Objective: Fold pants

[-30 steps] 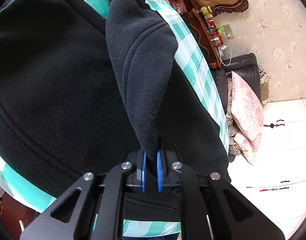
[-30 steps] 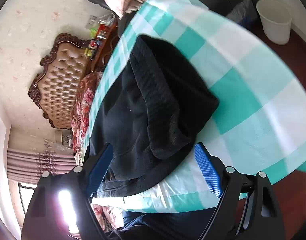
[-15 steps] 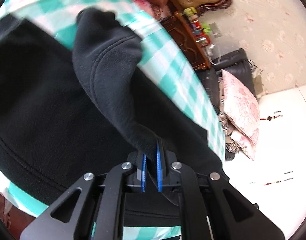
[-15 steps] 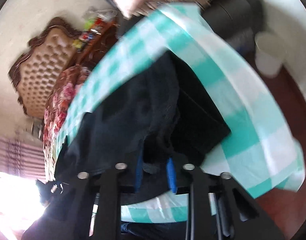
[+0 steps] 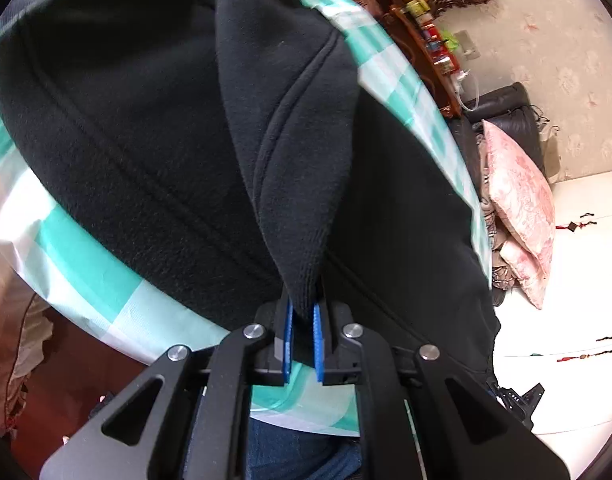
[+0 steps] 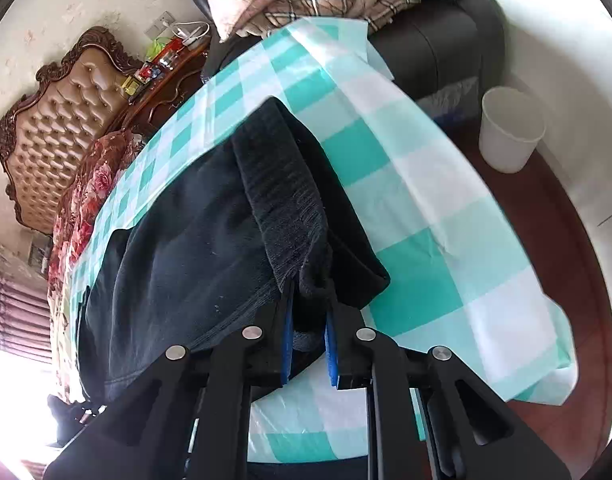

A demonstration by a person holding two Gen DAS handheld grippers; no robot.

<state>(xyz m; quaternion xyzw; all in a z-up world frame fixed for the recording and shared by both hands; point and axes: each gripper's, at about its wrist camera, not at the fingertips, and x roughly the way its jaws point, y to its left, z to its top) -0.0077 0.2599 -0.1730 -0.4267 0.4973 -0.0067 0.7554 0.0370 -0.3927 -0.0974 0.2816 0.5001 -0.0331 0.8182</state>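
Since a second ago, the right gripper [image 6: 309, 334], then spread wide over the pants' near edge, has been brought together on a bunched fold of cloth; the left gripper [image 5: 302, 330] is kept clamped on a raised fleece flap, as before.

A table is covered by a teal-and-white checked plastic cloth [image 6: 418, 184], smooth and faintly creased. In the right wrist view its bare checks run from 12 to 4 o'clock, and its edge overhangs a dark red floor [image 6: 578, 216].

The black pants [image 5: 138, 128] are spread across most of that cloth. Their fleece is matte and nubby, crossed by raised seam lines. In the left wrist view, checked margin is left only at 8 o'clock and in a thin band toward 1 o'clock, where one hem hangs past the table edge.

A white, tapered bin [image 6: 510, 132] is seen on the floor at 2 o'clock in the right wrist view, well apart from the pants.
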